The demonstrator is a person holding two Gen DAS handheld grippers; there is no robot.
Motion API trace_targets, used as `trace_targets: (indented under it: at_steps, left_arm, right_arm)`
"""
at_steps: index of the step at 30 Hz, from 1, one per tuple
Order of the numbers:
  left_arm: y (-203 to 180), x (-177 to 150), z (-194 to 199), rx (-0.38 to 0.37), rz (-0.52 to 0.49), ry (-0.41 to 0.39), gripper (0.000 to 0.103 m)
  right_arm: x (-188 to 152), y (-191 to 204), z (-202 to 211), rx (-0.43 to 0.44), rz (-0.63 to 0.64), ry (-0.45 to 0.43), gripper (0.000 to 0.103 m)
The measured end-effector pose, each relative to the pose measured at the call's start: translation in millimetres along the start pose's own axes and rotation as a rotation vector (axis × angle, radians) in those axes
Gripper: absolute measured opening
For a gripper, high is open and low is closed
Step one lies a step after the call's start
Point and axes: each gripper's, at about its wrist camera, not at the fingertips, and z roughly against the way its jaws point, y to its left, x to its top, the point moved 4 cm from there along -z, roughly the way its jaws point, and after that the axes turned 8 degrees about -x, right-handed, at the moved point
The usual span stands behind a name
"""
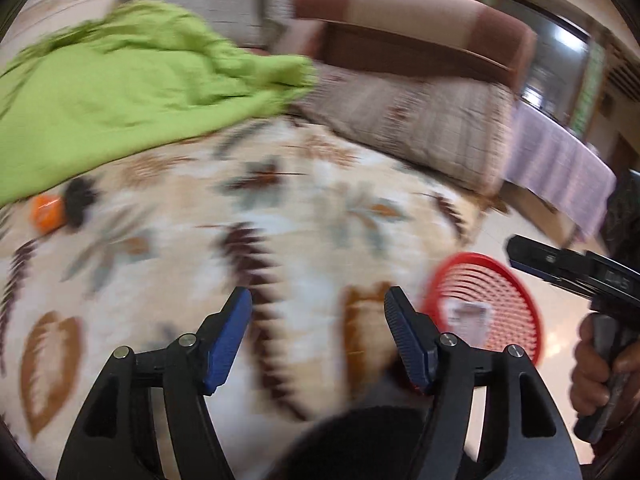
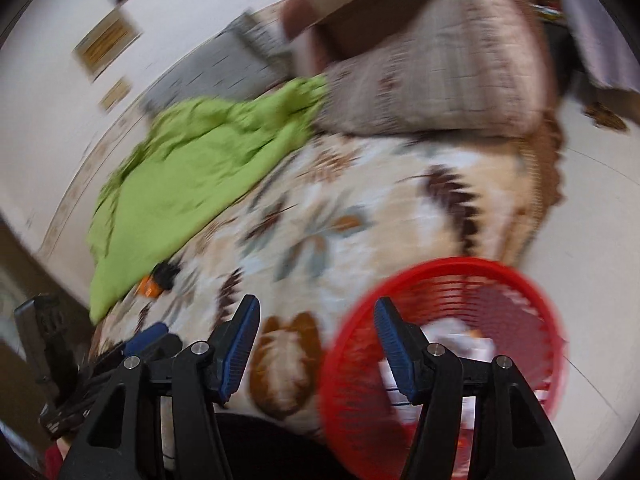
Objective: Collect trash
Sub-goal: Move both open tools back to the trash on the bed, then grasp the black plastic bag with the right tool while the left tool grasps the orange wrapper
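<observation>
Both grippers, left [image 1: 318, 308] and right [image 2: 316, 318], spread and empty (blurred) beside a red basket [image 2: 360, 300] holding scraps.

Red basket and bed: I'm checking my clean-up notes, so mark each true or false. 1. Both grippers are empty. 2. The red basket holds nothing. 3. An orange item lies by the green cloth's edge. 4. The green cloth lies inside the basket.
1. True: the left gripper and right gripper stand open with nothing between the jaws.
2. False: the red basket already holds pale, paper-like scraps.
3. True: the orange item lies at the edge of the green cloth.
4. False: the cloth lies spread on the patterned bedspread.
</observation>
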Motion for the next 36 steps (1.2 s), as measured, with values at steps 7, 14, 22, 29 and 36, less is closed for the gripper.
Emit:
trace_targets:
  at_steps: [7,14,22,29,36]
  left_arm:
    - [139,-10,48,0.287,0.167,-0.086,0.068]
    - [275,-32,87,0.510,0.372,-0.170,0.068]
    - [311,-38,90,0.487,0.502,-0.182,0.068]
    - [325,-37,86,0.477,0.529,-0.187,0.068]
    - [323,-25,79,0.465,0.501,-0.199,0.075]
  right_arm:
    - [-8,114,-55,0.114,0.182,0.093,0.065]
    - [-11,242,-120,0.203,0.344,0.157,0.075]
    - [-2,367,-251,0.232,0.347,0.279,0.075]
    - [-5,413,-355,0.140,0.299,0.326,0.054]
    - [-7,390,-327,0.184,0.289,0.283,0.027]
